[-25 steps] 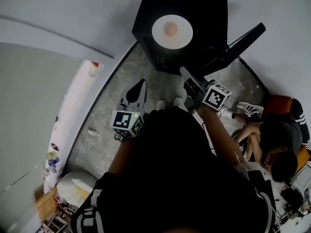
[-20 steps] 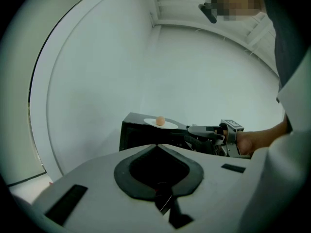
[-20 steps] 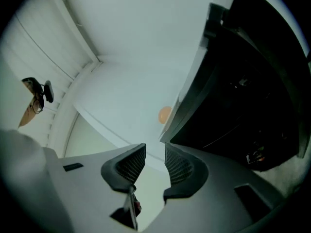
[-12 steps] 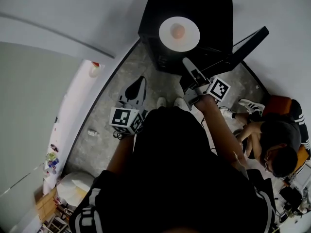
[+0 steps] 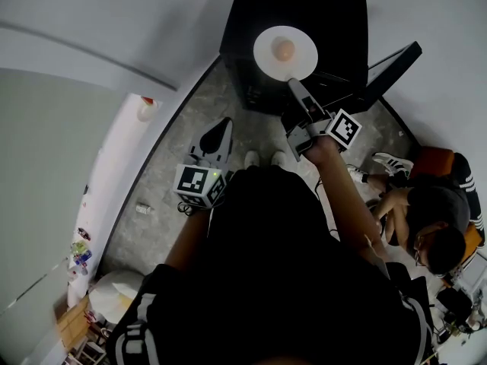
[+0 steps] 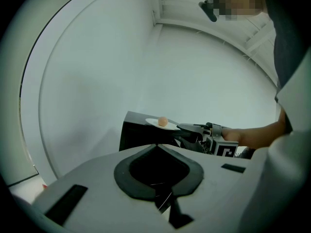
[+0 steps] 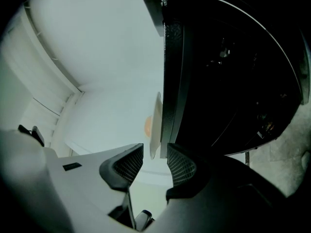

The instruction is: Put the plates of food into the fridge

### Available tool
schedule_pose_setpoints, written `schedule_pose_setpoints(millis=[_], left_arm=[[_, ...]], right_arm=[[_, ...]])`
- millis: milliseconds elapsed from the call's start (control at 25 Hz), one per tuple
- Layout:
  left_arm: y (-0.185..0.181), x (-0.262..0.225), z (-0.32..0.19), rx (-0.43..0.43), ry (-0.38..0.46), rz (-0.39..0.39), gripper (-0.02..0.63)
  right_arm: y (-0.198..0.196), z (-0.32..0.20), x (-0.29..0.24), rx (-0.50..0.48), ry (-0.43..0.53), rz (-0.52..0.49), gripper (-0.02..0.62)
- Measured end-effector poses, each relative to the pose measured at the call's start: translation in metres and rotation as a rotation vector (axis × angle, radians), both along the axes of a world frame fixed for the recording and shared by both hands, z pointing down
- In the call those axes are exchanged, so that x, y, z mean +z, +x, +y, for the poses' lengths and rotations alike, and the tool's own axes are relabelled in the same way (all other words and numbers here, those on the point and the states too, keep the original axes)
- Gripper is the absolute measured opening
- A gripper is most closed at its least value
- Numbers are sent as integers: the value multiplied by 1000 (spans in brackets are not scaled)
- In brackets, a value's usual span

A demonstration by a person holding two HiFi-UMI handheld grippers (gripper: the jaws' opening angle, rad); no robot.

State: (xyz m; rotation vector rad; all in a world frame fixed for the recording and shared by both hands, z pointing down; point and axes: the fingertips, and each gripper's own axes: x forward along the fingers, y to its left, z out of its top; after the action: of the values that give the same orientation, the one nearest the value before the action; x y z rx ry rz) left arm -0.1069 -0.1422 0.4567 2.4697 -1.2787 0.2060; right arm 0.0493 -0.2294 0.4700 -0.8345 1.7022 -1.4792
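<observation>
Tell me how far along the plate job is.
Done: the fridge door looks open. In hand: the right gripper has just been opening its jaws, and the rim of the plate on top of the fridge sits between them, not yet pinched. The left gripper is shut and empty. Left: grip the plate, lift it and set it inside.

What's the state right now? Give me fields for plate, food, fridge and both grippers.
plate: white, on top of the fridge, not yet inside
food: one round orange piece at the plate's middle
fridge: black, low; door seems swung open
right gripper: jaws have just been opening; open, plate's rim between the pads, not pressed
left gripper: shut, empty, held back from the fridge
bystander: sitting low at the right
</observation>
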Motion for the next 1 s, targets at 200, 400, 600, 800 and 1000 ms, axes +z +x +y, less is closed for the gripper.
schedule_pose_setpoints(millis=[200, 400, 600, 800, 1000], left_arm=[[1, 2, 0, 24, -6, -3, 23], [2, 1, 0, 34, -10, 10, 23], [3, -1, -4, 46, -15, 18, 23], [1, 1, -12, 30, -20, 23, 23], [2, 0, -10, 34, -20, 20, 23]], right_arm=[[0, -8, 1, 20, -21, -18, 144], [1, -13, 1, 34, -34, -31, 144], [-1, -18, 0, 19, -33, -30, 144], [-2, -22, -1, -20, -52, -44, 77], [-3, -12, -1, -33, -96, -84, 69]])
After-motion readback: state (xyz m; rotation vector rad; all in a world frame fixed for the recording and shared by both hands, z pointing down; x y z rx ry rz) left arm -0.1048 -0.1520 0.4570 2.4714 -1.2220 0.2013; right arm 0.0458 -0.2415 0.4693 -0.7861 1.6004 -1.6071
